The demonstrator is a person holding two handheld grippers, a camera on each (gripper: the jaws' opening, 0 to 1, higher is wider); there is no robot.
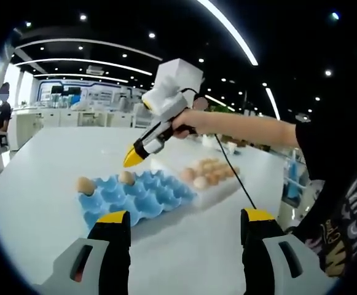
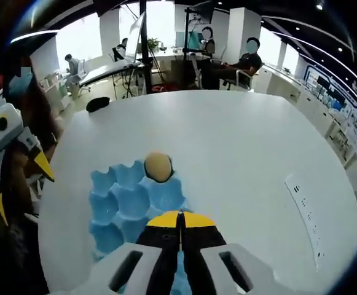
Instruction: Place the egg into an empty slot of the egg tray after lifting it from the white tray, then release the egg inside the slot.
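Egg tray (image 1: 132,200): two eggs | white tray (image 1: 218,192): left gripper view

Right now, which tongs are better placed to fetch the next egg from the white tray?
Probably the right. The right tongs hang shut and empty over the blue egg tray, close to the eggs in the white tray. The left tongs are open but sit further back.
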